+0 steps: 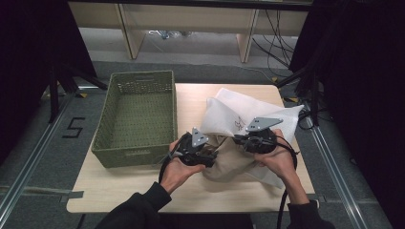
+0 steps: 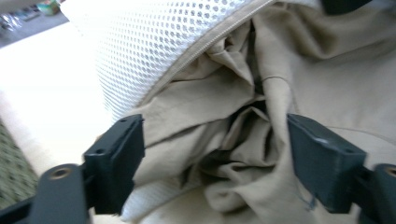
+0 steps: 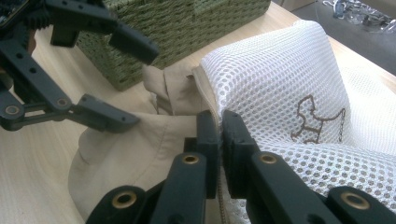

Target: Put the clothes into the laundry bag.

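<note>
1. On the wooden surface, near its front edge, the left gripper and the right gripper faced each other across a beige garment that spilled from a white mesh laundry bag.
2. The left gripper's jaws stood wide apart, and in the left gripper view the crumpled beige garment lay between them without either pad pressing on it.
3. The right gripper view caught that left gripper at the upper left, with its jaws spread just above the cloth.
4. The right gripper was clamped tight, its two jaws almost meeting on the zippered edge of the mesh laundry bag, right where the beige garment came out.
5. The bag's open mouth pointed toward the person, while the rest of it lay toward the far right part of the surface; a small brown dog outline was stitched on the mesh.
6. A green woven basket stood on the left part of the surface, just beside the left gripper and apart from the bag.
7. Grey floor surrounded the surface, with metal rails along both sides and a black mark like a 5 on the left.
8. Pale wooden furniture legs and loose cables showed beyond the far edge, and dark curtains hung at either side.
</note>
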Motion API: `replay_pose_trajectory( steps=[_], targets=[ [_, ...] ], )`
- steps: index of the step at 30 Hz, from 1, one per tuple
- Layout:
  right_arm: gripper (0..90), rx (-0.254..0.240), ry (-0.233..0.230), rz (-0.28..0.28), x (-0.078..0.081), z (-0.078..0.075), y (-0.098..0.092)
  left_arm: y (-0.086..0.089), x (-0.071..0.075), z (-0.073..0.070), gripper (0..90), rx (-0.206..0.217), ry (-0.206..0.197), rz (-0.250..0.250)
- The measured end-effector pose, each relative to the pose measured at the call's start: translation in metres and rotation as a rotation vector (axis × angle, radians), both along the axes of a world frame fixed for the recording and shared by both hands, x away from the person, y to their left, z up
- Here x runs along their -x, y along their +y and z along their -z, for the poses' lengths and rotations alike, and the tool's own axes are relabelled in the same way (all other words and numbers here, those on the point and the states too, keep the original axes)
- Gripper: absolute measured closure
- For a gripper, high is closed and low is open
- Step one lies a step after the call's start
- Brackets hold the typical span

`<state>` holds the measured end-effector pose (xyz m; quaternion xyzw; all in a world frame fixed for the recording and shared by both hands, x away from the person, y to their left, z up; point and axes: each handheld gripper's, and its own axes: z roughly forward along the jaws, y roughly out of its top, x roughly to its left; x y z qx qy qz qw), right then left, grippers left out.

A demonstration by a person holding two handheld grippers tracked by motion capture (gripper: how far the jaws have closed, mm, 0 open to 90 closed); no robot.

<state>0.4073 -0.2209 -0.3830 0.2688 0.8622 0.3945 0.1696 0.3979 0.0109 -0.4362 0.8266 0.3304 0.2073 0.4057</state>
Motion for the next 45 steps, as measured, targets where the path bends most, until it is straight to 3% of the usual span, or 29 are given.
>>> replay_pose_trajectory(
  steps=[2, 5, 6, 7, 8, 9, 12, 14, 17, 21, 22, 24, 26, 27, 29, 32, 37, 40, 41, 43, 45],
  targets=[
    [87.2, 0.001, 0.0, -0.005, 0.0, 0.0, 0.0, -0.003, -0.009, 0.008, 16.9, -0.025, 0.013, 0.018],
    [87.2, 0.007, 0.0, 0.003, 0.001, 0.0, 0.0, -0.006, -0.024, 0.019, 15.2, -0.024, 0.078, 0.01],
    [87.2, 0.009, 0.005, -0.007, 0.0, 0.001, 0.0, -0.005, -0.03, 0.022, 15.5, -0.059, 0.088, 0.037],
    [87.2, 0.006, 0.02, 0.003, 0.001, 0.001, 0.001, -0.006, -0.033, 0.025, 16.0, -0.047, 0.107, 0.032],
    [87.2, 0.012, -0.005, 0.0, -0.001, 0.002, 0.0, -0.007, -0.035, 0.028, 20.4, -0.002, 0.135, 0.024],
    [87.2, 0.013, 0.003, -0.01, -0.001, 0.002, 0.001, -0.008, -0.036, 0.03, 35.4, 0.028, 0.156, 0.053],
    [87.2, 0.01, 0.014, -0.011, -0.001, 0.004, 0.002, -0.013, -0.027, 0.029, 67.1, 0.057, 0.163, 0.096],
    [87.2, 0.015, 0.011, -0.001, 0.0, 0.004, 0.002, -0.018, -0.021, 0.026, 76.4, 0.08, 0.16, 0.102],
    [87.2, 0.012, 0.013, -0.017, 0.001, 0.003, 0.005, -0.022, -0.019, 0.017, 81.6, 0.111, 0.142, 0.084],
    [87.2, 0.022, -0.007, -0.028, 0.003, -0.002, 0.006, -0.025, -0.031, 0.005, 82.2, 0.131, 0.1, 0.035],
    [87.1, 0.016, 0.014, -0.016, 0.005, -0.002, 0.005, -0.024, -0.034, 0.004, 82.1, 0.125, 0.083, 0.019],
    [87.2, 0.016, -0.003, -0.017, 0.003, -0.001, 0.003, -0.023, -0.039, 0.007, 80.9, 0.147, 0.106, 0.002],
    [87.2, 0.013, 0.021, -0.016, 0.003, 0.002, 0.003, -0.023, -0.04, 0.011, 75.8, 0.136, 0.129, 0.017],
    [87.2, 0.02, 0.002, -0.021, 0.001, 0.003, 0.002, -0.023, -0.039, 0.013, 71.5, 0.137, 0.132, 0.02],
    [87.2, 0.011, 0.026, -0.007, 0.001, 0.006, 0.002, -0.019, -0.035, 0.013, 59.9, 0.133, 0.136, 0.018],
    [87.2, 0.012, 0.024, -0.011, 0.0, 0.006, 0.0, -0.012, -0.024, 0.006, 33.2, 0.105, 0.163, 0.055],
    [87.1, 0.017, 0.026, -0.013, -0.001, 0.005, 0.001, -0.002, -0.003, -0.001, 16.3, 0.056, 0.188, 0.119],
    [87.1, 0.016, 0.011, -0.012, -0.001, 0.005, 0.0, 0.003, 0.009, 0.006, 16.1, 0.031, 0.195, 0.181],
    [87.0, 0.014, 0.023, -0.014, -0.001, 0.005, 0.0, 0.004, 0.012, 0.012, 16.2, -0.011, 0.192, 0.196],
    [87.0, 0.016, 0.026, -0.011, -0.001, 0.006, 0.001, 0.003, 0.013, 0.023, 15.5, -0.04, 0.195, 0.2],
    [86.9, 0.018, 0.019, -0.019, -0.001, 0.006, 0.001, 0.0, 0.015, 0.035, 15.5, -0.041, 0.213, 0.203]
  ],
)
